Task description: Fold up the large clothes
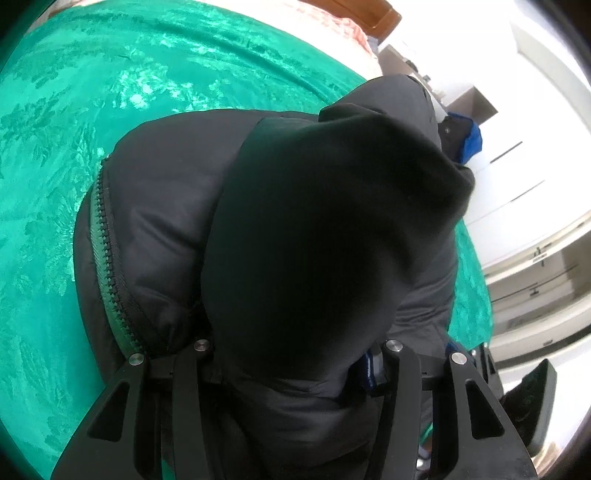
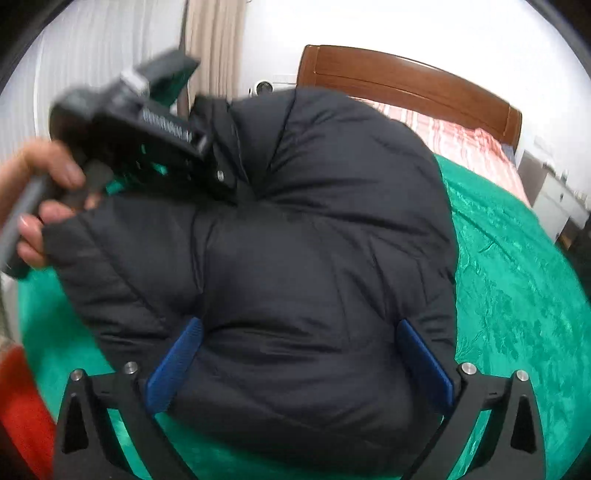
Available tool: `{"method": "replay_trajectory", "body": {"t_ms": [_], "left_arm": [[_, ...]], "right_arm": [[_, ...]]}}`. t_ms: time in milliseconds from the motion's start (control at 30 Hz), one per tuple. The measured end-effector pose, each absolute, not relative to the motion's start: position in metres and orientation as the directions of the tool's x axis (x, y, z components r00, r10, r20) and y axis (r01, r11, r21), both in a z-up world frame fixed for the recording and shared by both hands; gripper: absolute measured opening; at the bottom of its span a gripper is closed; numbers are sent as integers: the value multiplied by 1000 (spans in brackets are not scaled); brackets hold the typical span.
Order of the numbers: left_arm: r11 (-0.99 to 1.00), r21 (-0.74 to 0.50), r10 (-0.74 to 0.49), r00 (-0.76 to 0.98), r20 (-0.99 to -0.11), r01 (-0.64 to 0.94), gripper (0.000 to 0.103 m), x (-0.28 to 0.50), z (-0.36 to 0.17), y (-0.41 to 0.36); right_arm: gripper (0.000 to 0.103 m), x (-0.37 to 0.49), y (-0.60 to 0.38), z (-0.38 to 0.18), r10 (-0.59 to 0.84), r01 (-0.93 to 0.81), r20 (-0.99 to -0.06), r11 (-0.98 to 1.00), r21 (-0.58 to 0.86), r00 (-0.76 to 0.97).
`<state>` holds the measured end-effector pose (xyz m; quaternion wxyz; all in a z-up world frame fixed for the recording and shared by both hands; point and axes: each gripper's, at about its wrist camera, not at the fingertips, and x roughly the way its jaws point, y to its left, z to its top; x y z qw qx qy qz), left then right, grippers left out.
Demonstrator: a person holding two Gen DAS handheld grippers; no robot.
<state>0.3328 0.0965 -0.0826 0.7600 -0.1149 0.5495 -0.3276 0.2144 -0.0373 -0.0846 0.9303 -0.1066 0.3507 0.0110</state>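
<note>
- Both pictures are round and bent like a fishbowl, with dark corners.
- The green bed cover [image 1: 92, 129] shines with bright spots.
- The white wall [image 2: 406, 33] at the top glows too bright.
- The black jacket [image 2: 295, 229] is very dark, so its folds are hard to see.
- The left gripper [image 2: 217, 175] and the hand [image 2: 40, 199] at the upper left look smeared.

The puffer jacket [image 2: 303, 229] is showing as black quilted cloth with a faint smooth sheen, its toothed zipper [image 1: 110, 254] looking like matt plastic. The bedspread [image 1: 74, 129] is gleaming as glossy green patterned cloth, while the headboard [image 2: 406, 81] is shining as polished brown wood. The right gripper [image 2: 299, 363] is showing matt black plastic arms, bright metal pins and ribbed blue pads [image 2: 177, 363].
</note>
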Motion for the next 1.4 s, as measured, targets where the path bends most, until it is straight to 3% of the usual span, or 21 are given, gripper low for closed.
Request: {"method": "replay_trajectory", "body": {"t_ms": [133, 233, 300, 400, 633, 1333, 1367, 1400], "left_arm": [[756, -540, -629, 183, -755, 371, 52, 329, -84, 100], [749, -554, -639, 177, -749, 362, 52, 331, -84, 103], [746, -559, -642, 167, -748, 362, 52, 333, -82, 103], [746, -552, -636, 154, -757, 372, 53, 337, -79, 101], [778, -499, -597, 199, -777, 383, 54, 340, -71, 98], [831, -355, -498, 287, -818, 429, 56, 317, -45, 80], [829, -365, -505, 286, -814, 423, 58, 315, -39, 85], [826, -385, -521, 293, -802, 413, 66, 313, -32, 93]], "right_arm": [[103, 219, -41, -75, -3, -146, -708, 978, -150, 706], [97, 228, -75, -32, 156, -143, -716, 987, 79, 681], [97, 250, -101, 4, 164, -92, -677, 986, 141, 717], [97, 317, -116, 34, 101, -47, -680, 994, 97, 726], [103, 436, -107, -46, 70, -9, -823, 997, 79, 563], [103, 430, -113, -49, 97, 5, -798, 992, 124, 595], [103, 425, -113, -40, 95, 3, -792, 993, 121, 603], [102, 420, -115, -31, 99, 6, -787, 992, 130, 609]]}}
